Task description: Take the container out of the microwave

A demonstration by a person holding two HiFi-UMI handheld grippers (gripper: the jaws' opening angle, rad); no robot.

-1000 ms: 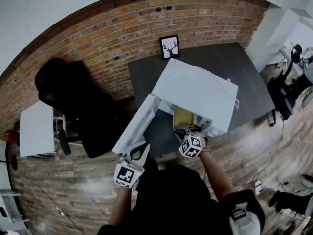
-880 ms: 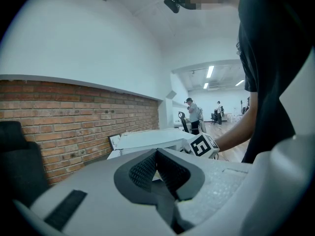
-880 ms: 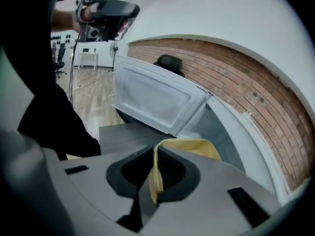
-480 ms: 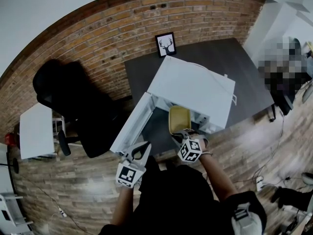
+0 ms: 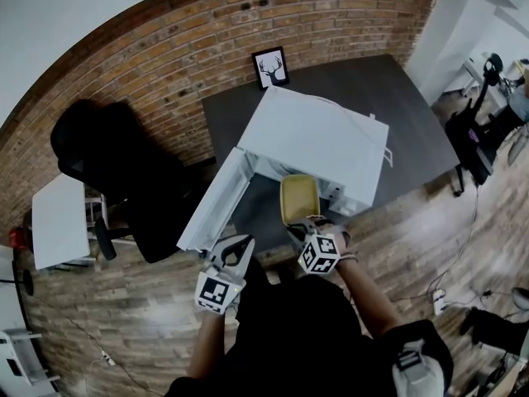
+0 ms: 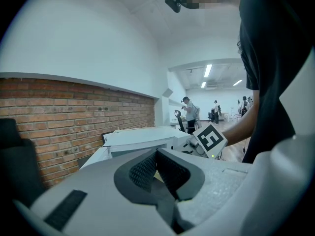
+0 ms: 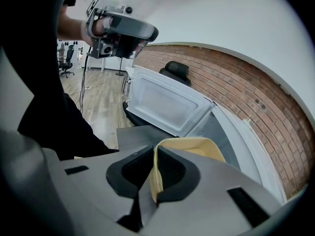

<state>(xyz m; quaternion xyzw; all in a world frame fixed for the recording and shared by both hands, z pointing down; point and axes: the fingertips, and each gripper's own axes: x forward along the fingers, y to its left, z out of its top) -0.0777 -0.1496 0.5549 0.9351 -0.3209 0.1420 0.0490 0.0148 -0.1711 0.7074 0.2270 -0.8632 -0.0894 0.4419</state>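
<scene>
Right gripper [image 7: 152, 151] clamped yellow container [image 7: 199, 145] by its rim at white microwave [image 5: 318, 139] mouth, left gripper [image 6: 156, 157] stood closed, empty, beside microwave door [image 5: 213, 201].

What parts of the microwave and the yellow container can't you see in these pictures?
- Inside of the microwave: in the head view, its own white top covers it.
- Bottom of the container: in the right gripper view, the right gripper, shut on the rim, blocks it; in the head view it is too small.
- The far-off people: in the left gripper view, too small to tell what they do.
</scene>
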